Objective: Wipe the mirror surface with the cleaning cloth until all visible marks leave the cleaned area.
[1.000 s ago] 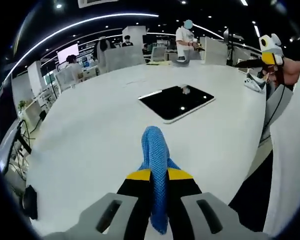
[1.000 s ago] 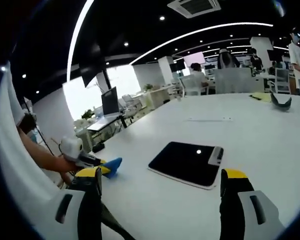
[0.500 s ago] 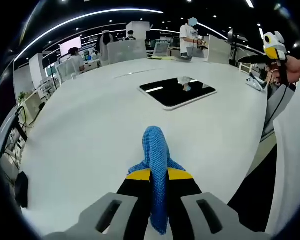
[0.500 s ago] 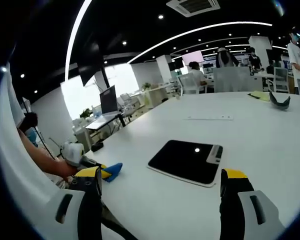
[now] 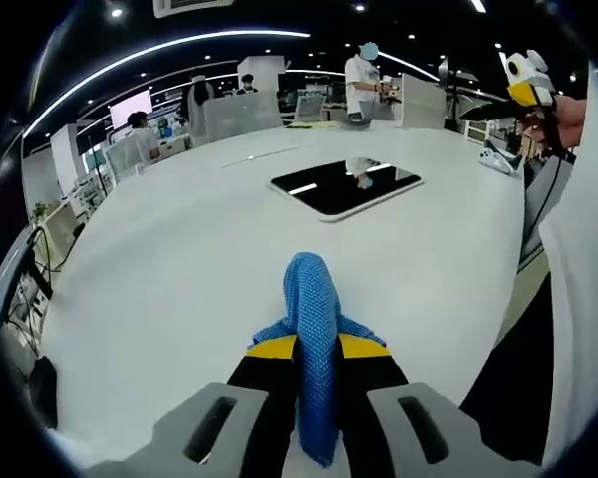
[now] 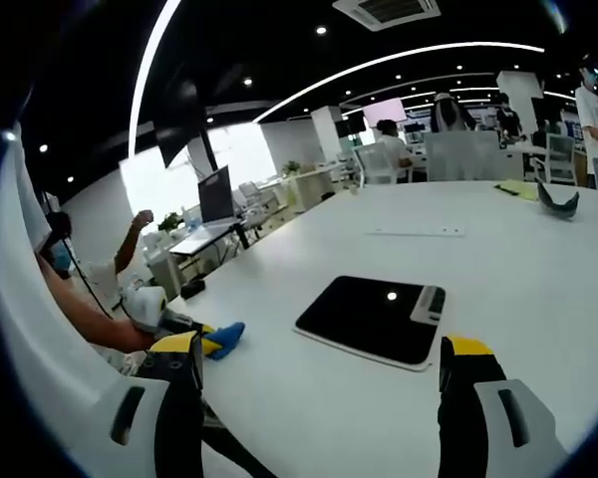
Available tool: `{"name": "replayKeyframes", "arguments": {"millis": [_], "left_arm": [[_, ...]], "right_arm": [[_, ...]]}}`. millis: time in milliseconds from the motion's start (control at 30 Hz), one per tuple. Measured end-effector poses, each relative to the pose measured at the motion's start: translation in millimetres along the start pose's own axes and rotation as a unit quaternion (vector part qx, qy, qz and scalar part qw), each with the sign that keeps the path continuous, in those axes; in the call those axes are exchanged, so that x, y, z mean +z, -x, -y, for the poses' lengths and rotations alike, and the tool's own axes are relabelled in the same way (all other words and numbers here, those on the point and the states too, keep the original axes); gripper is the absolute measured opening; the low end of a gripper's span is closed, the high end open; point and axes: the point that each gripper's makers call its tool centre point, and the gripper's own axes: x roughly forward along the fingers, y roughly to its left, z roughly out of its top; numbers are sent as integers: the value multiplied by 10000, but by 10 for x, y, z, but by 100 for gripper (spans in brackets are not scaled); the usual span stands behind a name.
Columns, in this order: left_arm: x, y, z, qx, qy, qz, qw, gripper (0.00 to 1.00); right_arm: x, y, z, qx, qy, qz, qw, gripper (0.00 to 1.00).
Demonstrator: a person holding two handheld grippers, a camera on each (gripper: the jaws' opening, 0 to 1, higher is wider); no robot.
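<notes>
A flat dark mirror (image 5: 344, 185) with a white rim lies on the white table (image 5: 179, 259), far ahead of my left gripper (image 5: 315, 351). That gripper is shut on a blue cleaning cloth (image 5: 310, 309), which bulges up between its yellow-tipped jaws above the table's near part. In the right gripper view the mirror (image 6: 371, 318) lies ahead and between the wide-apart jaws of my open right gripper (image 6: 319, 360), which holds nothing. The left gripper with the blue cloth (image 6: 224, 339) shows at the left there, near the table edge. The right gripper (image 5: 523, 80) appears held up at the upper right of the left gripper view.
A dark curved object (image 6: 558, 204) and a thin strip (image 6: 419, 232) lie on the table's far side. A white controller-like item (image 5: 495, 159) rests near the right edge. People, chairs and desks with monitors (image 6: 217, 204) stand beyond the table. My white sleeve (image 5: 578, 299) fills the right.
The left gripper's camera has dipped and shifted slightly, so the mirror sits a bit higher and flatter in view. The cloth stays clamped. The right gripper stays open and almost still.
</notes>
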Motion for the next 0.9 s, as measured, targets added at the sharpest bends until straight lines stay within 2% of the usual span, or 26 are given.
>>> {"name": "replayKeyframes", "arguments": {"millis": [433, 900], "left_arm": [[8, -16, -22, -284, -146, 53, 9995, 19], [5, -17, -27, -439, -153, 176, 9988, 22]], "right_arm": [[18, -34, 1, 10, 14, -32, 10000, 99], [8, -46, 10, -12, 44, -51, 10000, 99]]}}
